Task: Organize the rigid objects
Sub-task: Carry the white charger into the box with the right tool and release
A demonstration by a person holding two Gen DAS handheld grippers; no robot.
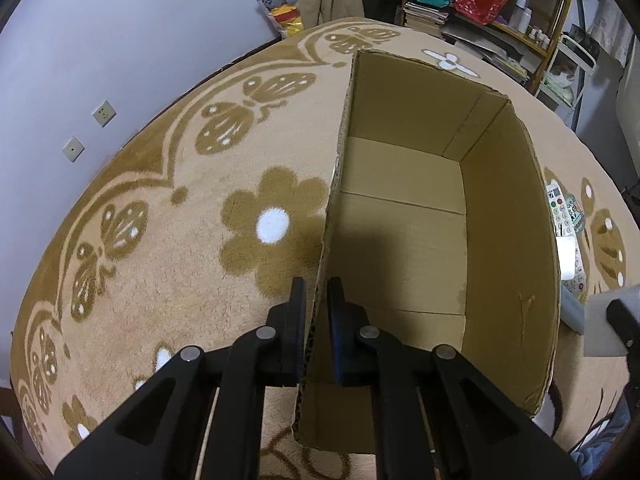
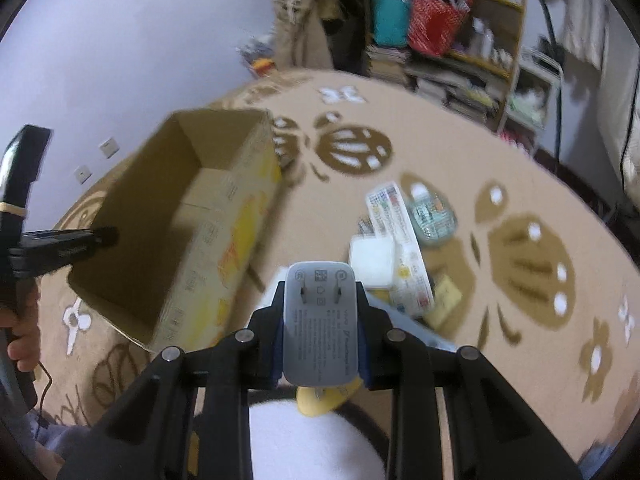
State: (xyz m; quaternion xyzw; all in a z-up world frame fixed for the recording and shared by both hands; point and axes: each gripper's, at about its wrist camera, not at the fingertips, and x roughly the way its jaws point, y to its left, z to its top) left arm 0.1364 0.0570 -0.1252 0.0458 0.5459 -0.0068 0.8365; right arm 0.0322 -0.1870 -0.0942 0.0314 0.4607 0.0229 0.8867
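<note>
Left black two-finger gripper (image 1: 316, 308) clamped tight on the near side wall of an open brown cardboard box (image 1: 404, 240), one finger outside the wall and one inside, pads pressed against the corrugated edge. Box upright on a beige carpet with brown butterfly and flower patterns (image 1: 168, 208), inside bare of objects as far as the left wrist view shows, only the flap seams on the floor of it. Seen from the right wrist view, the same box (image 2: 168, 232) to the left, its outer wall printed in yellow and orange, with the left gripper (image 2: 105, 236) reaching onto its rim and a person's hand (image 2: 22, 332) wrapped around that gripper's handle at the left border. Right black two-finger gripper (image 2: 319, 316) partly closed around a pale grey rectangular phone charger with two flat prongs (image 2: 319, 320), blue pads squeezing its two long sides, printed face and prongs turned toward the camera, charger lifted clear of the carpet and just right of the box. Beyond it on the carpet, a loose heap: white remote control with coloured buttons (image 2: 394, 224), white square block (image 2: 372, 260), small clear packet with teal print (image 2: 434, 216), small yellow pad (image 2: 444, 300). Some yellow shape (image 2: 324, 398) below the charger, too hidden to name. Cluttered wooden shelf with books and a red bag (image 2: 436, 24) at the far wall.
</note>
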